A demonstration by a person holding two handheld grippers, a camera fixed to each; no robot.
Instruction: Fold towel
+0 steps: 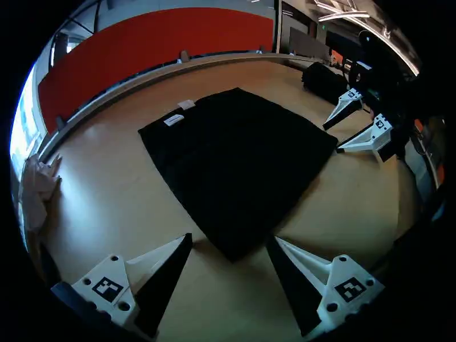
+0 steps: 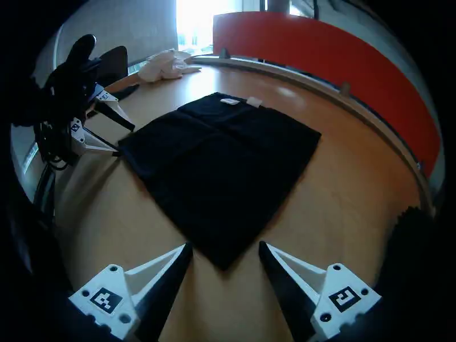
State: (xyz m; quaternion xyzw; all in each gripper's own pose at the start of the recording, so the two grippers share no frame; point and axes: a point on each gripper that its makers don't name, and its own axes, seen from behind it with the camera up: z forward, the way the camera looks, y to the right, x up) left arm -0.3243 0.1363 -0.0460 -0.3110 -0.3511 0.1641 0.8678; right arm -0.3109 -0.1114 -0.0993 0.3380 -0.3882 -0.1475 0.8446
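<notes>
Left gripper view looks along the left hand-held gripper. Its jaws stand wide apart. One corner of the towel lies on the tabletop in the gap between the tips, and neither finger presses on it. Right gripper view gives much the same for the right hand-held gripper: it is spread wide and grips nothing, with a neighbouring corner of the towel resting between its tips. Each gripper also appears farther off in the other's view, low over the wood at its own corner.

The fingers are white plastic wedges with black inner faces, and each carries a square black-and-white marker near its base. The towel is black and matte, folded flat into a rough square that lies cornerwise to both cameras. Faint creases cross it, and two small white labels sit near the corner opposite the right hand-held gripper. The tabletop is pale, smooth wood with a soft sheen and a curved raised edge.

Beyond that edge stands a red panel. A crumpled white cloth lies near the rim, well apart from the towel. A dark bundle sits on the wood behind the right hand-held gripper.
</notes>
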